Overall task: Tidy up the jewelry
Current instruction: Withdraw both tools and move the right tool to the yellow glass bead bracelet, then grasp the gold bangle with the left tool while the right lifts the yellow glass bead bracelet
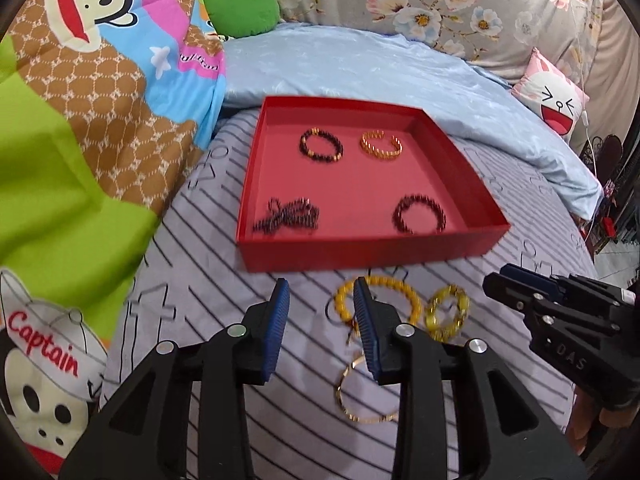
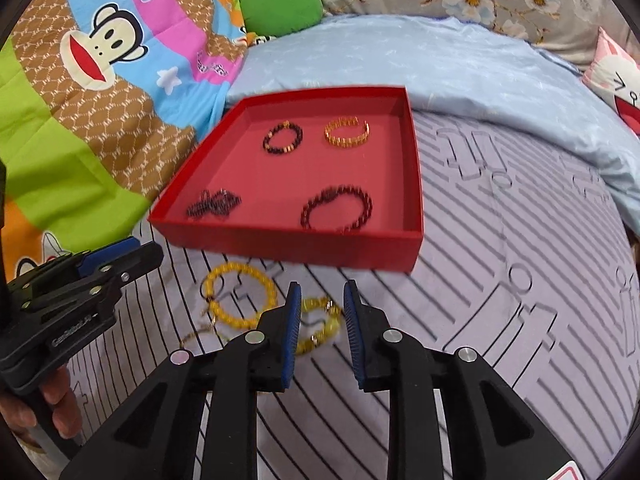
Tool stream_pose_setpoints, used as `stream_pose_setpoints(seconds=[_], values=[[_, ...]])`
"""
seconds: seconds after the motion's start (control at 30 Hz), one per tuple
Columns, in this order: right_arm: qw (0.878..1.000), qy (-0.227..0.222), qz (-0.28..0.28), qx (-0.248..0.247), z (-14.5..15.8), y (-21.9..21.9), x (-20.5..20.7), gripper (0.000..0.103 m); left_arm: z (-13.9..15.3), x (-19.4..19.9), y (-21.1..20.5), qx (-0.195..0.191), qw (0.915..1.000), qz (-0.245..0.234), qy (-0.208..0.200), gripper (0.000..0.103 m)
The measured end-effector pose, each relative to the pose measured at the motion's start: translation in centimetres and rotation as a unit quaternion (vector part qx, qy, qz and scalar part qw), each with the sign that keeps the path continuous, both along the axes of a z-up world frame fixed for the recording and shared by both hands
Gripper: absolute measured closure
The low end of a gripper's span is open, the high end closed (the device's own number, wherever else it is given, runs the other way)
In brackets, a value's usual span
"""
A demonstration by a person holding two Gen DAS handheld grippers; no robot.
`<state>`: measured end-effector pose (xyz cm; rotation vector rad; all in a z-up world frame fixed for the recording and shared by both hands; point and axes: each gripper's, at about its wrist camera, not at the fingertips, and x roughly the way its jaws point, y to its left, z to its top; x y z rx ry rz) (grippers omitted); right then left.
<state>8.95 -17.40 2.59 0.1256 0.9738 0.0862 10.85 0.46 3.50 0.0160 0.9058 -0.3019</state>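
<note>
A red tray (image 1: 360,254) (image 2: 304,248) lies on the striped bed. It holds two dark bead bracelets (image 1: 321,146) (image 1: 419,214), a gold cuff (image 1: 381,145) and a tangled dark bead strand (image 1: 288,216). In front of it on the sheet lie a yellow bead bracelet (image 1: 412,298) (image 2: 240,294), a smaller yellow-green bracelet (image 1: 448,312) (image 2: 324,326) and a thin gold bangle (image 1: 360,404). My left gripper (image 1: 322,292) is open and empty above the sheet, its right finger over the yellow bracelet. My right gripper (image 2: 322,296) is open and empty above the yellow-green bracelet.
A cartoon monkey quilt (image 1: 80,120) is heaped on the left beside the tray. A light blue blanket (image 1: 360,64) lies behind it, with a green cushion (image 1: 240,8), floral pillows and a pink bunny pillow (image 1: 556,100). Striped sheet extends right of the tray (image 2: 520,260).
</note>
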Motion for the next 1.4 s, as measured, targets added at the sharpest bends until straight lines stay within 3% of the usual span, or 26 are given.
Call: stream_pose_setpoints(seconds=[0.53,0.73,1.17,1.2,1.37,1.4], values=[[0.999,0.028,-0.006,-0.022,-3.9,1.1,0.5,0.081,-2.9,-3.0,-0.5,0.006,0.9995,-0.001,0.032,0.070],[0.999,0.027,-0.009,-0.022,-4.0,0.6,-0.2,0.087,-3.7,-3.5,-0.9,0.011,0.9991,-0.005,0.042,0.069],[0.999,0.035,-0.016,-0.026,-4.0,-0.1,-3.1,0.087,-4.8,-4.3,-1.1,0.024,0.9987,-0.007,0.045,0.070],[0.999,0.035,-0.014,-0.030,-4.0,0.0,-3.2,0.087,-4.8,-4.3,-1.1,0.023,0.9987,-0.008,0.045,0.071],[0.998,0.035,-0.012,-0.042,-3.9,0.1,-3.5,0.093,-4.8,-4.4,-1.1,0.008,0.9984,-0.017,0.053,0.097],[0.998,0.036,-0.013,-0.040,-3.9,0.1,-3.5,0.093,-4.8,-4.4,-1.0,0.003,0.9982,-0.018,0.057,0.097]])
